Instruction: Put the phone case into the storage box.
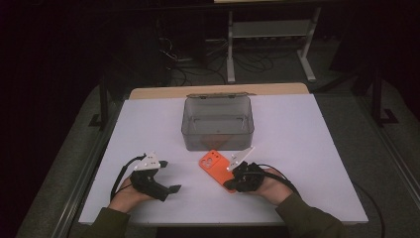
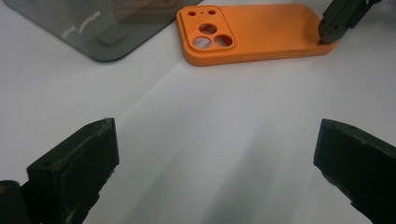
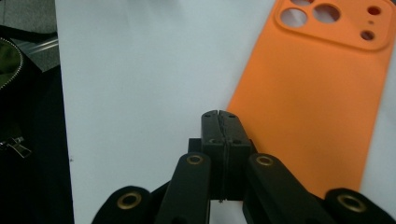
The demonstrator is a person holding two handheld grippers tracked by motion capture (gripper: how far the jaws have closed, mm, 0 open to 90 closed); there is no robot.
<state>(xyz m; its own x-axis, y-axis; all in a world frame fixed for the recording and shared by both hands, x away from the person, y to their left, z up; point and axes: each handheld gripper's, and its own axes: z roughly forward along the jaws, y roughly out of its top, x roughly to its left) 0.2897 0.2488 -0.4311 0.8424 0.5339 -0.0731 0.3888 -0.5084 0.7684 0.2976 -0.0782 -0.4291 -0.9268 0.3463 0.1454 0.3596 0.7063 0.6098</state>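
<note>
Orange phone case [image 1: 214, 166]: flat on table, centre frame, below grey box [image 1: 218, 124] | right gripper [image 3: 218, 116]: jaws pressed together, empty, at case's edge | left gripper [image 2: 215, 144]: wide, empty | risk: closed tip likely shoves case sideways.

Lab: white test table [image 1: 297, 148], floor cables [image 1: 198, 64].
</note>
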